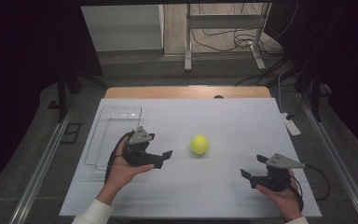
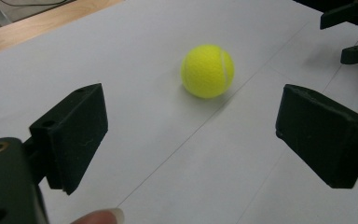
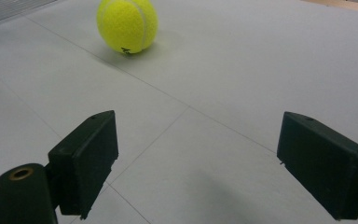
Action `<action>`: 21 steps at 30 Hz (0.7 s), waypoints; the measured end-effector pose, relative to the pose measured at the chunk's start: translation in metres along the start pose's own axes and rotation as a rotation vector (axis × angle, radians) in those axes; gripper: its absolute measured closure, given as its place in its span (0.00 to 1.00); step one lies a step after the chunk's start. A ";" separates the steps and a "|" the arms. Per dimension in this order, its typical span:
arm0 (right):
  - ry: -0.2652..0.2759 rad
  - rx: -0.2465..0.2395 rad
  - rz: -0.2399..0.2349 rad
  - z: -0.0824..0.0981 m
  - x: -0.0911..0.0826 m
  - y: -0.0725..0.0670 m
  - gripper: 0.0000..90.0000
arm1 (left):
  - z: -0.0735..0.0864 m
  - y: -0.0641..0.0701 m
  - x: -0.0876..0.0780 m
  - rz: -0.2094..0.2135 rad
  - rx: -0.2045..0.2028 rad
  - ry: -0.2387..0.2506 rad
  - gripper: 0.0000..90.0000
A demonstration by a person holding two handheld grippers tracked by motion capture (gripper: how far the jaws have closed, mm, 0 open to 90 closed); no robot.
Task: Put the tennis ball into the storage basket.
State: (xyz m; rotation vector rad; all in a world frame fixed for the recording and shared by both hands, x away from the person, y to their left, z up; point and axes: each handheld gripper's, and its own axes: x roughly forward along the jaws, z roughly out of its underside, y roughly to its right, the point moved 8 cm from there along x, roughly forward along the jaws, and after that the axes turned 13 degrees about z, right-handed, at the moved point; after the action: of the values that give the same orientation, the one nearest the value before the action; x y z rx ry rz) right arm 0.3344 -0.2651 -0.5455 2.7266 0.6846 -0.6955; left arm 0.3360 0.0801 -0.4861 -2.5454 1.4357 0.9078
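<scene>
A yellow tennis ball rests on the white table cover, about midway between both hands. My left gripper is held to the ball's left, open and empty, pointing toward it. The left gripper view has the ball ahead of the wide-open left gripper, a short gap away. My right gripper is low at the right front, open and empty, farther from the ball. From the right gripper view the ball lies far ahead and to the left of the open right gripper.
A clear plastic tray lies at the left of the white cover, just behind my left hand. A white power strip sits off the right edge. The wooden table edge shows at the back.
</scene>
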 end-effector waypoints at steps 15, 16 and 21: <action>-0.001 -0.003 -0.002 0.000 0.002 0.000 0.15 | -0.008 0.001 0.007 0.012 0.014 0.000 0.12; -0.001 -0.003 -0.002 0.000 0.002 0.000 0.15 | -0.009 0.002 0.008 0.016 0.018 -0.002 0.12; -0.002 -0.005 0.001 0.000 0.002 0.001 0.15 | -0.011 0.002 0.014 0.025 0.020 -0.015 0.11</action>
State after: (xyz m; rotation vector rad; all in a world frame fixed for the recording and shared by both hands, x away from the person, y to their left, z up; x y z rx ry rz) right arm 0.3360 -0.2654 -0.5462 2.7217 0.6834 -0.6951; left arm 0.3442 0.0648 -0.4841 -2.5069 1.4675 0.9090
